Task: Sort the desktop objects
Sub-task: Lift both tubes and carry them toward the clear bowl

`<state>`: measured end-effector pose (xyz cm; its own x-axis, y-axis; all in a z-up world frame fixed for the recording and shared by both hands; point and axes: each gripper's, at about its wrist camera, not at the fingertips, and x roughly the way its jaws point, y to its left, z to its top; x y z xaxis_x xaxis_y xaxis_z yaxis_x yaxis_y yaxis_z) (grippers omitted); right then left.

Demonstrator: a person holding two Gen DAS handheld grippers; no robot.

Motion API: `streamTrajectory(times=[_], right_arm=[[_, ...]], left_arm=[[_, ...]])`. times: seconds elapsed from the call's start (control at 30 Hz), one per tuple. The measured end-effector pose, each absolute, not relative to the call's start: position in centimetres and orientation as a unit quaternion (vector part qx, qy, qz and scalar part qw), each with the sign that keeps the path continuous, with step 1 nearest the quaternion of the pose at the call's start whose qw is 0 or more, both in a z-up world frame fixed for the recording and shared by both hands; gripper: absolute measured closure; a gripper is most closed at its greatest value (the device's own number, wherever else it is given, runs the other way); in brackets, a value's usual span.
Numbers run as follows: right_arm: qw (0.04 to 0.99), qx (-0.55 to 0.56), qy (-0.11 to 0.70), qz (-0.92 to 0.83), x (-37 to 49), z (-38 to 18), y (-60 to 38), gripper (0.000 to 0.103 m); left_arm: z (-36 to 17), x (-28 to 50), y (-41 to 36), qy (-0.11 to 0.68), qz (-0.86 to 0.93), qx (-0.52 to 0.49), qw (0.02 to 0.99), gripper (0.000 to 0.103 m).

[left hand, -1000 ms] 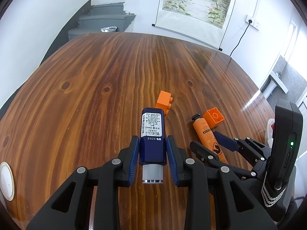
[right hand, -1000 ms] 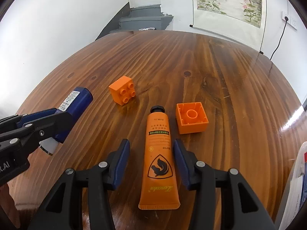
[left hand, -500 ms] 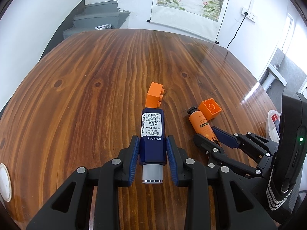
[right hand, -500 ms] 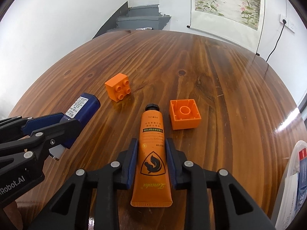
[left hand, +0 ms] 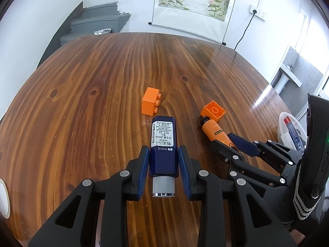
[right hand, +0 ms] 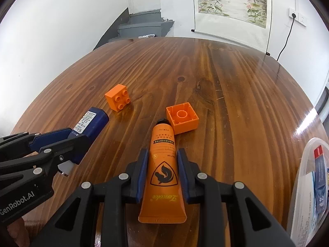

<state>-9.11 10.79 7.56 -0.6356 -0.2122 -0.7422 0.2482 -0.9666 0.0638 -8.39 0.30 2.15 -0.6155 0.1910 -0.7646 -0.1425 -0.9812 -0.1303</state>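
Observation:
My left gripper is shut on a dark blue bottle with a white label and a silver cap, held above the wooden table. It also shows in the right wrist view. My right gripper is shut on an orange tube with a black cap, which also shows in the left wrist view. An orange brick lies studs-up ahead on the left. A second orange brick lies hollow side up next to the tube's cap.
A clear plastic tub holding flat packets stands at the right edge of the table. A white round object sits at the table's left edge. A scroll painting hangs on the far wall.
My right gripper has closed on the orange tube. Both grippers have risen and drawn back with their loads, so the two bricks sit farther ahead.

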Motion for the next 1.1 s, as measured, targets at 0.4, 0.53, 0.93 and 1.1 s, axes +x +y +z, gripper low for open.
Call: streamTrajectory(times=[0.4, 0.53, 0.93, 1.1], right_arm=[[0.115, 0.396, -0.010, -0.911, -7.6, 8.5, 12.9, 0.071], [0.107, 0.390, -0.022, -0.914, -6.9, 9.0, 13.8, 0.071], [0.093, 0.380, -0.067, -0.918, -5.2, 9.7, 17.0, 0.084], [0.111, 0.397, -0.084, -0.907, -5.2, 8.9, 17.4, 0.082]], left_arm=[[2.2, -7.8, 1.8, -0.018, 0.896, -0.430, 0.113, 0.071], [2.0, -7.5, 2.5, -0.014, 0.893, -0.433, 0.126, 0.071], [2.9, -6.3, 4.2, 0.001, 0.897, -0.419, 0.142, 0.071], [2.9, -6.8, 3.2, -0.013, 0.898, -0.420, 0.129, 0.071]])
